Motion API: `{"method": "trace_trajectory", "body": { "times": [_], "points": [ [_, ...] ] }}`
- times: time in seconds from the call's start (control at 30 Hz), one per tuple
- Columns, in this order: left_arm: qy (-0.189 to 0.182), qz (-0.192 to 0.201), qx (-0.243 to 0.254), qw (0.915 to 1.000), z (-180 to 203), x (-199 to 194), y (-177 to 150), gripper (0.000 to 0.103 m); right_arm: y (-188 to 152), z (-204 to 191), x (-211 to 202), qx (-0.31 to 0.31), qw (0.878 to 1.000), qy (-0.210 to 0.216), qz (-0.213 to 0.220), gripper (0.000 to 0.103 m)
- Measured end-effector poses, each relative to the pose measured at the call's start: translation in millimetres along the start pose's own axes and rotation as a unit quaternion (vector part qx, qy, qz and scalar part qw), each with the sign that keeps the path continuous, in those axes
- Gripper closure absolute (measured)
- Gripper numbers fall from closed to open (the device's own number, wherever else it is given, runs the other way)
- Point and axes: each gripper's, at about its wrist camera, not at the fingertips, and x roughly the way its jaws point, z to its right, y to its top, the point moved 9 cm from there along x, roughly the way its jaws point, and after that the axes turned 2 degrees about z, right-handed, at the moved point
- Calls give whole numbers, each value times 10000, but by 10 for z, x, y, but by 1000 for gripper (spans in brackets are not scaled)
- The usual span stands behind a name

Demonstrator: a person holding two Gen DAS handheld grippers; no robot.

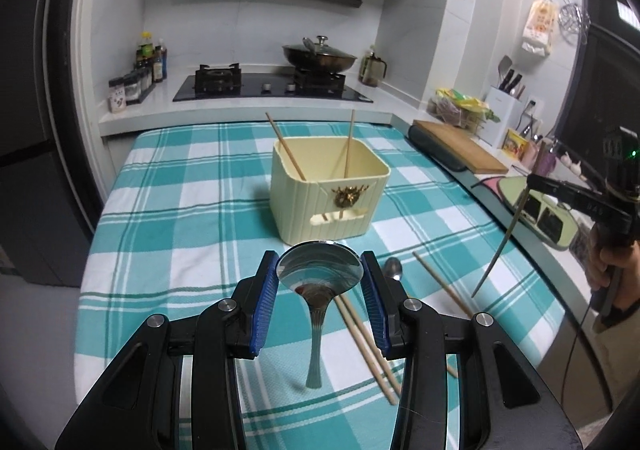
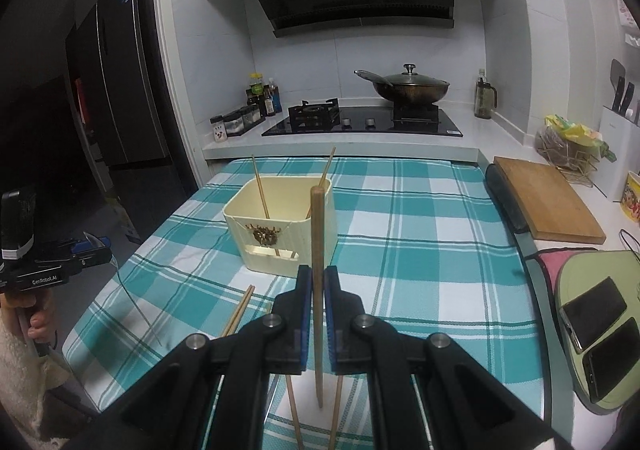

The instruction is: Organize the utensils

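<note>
A cream utensil holder (image 1: 330,186) (image 2: 280,228) stands on the checked tablecloth with two chopsticks (image 1: 290,150) leaning inside. My left gripper (image 1: 320,270) is shut on a steel spoon (image 1: 318,278), bowl up and handle hanging down, above the cloth in front of the holder. My right gripper (image 2: 318,282) is shut on a wooden chopstick (image 2: 317,250), held upright; it shows at the right of the left wrist view (image 1: 500,246). Loose chopsticks (image 1: 368,342) (image 2: 240,308) and a second spoon (image 1: 394,268) lie on the cloth.
A wooden cutting board (image 2: 548,202) and a green tray with two phones (image 2: 592,330) sit on the right counter. A stove with a lidded wok (image 2: 408,86) and bottles (image 2: 260,98) is behind the table. A fridge (image 2: 116,90) stands left.
</note>
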Motion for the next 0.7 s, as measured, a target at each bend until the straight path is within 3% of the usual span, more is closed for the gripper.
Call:
{"method": "trace_trajectory", "body": {
  "times": [0.17, 0.3, 0.53, 0.6, 0.7],
  "points": [
    [-104, 113, -115, 9998, 1, -48, 349, 62, 124, -62, 129, -240, 9997, -17, -66, 97],
    [-67, 744, -76, 9972, 51, -217, 990, 62, 390, -81, 234, -415, 9990, -110, 82, 97],
    [253, 1912, -433, 9803, -30, -65, 2048, 62, 1361, -174, 291, -229, 9902, -57, 1374, 97],
    [322, 1905, -579, 9794, -90, 165, 2141, 62, 1563, -210, 391, -206, 9849, -30, 1718, 97],
    [385, 1532, -788, 9843, -206, 657, 2088, 62, 1633, -268, 757, -170, 9853, 6, 1698, 97]
  ]
}}
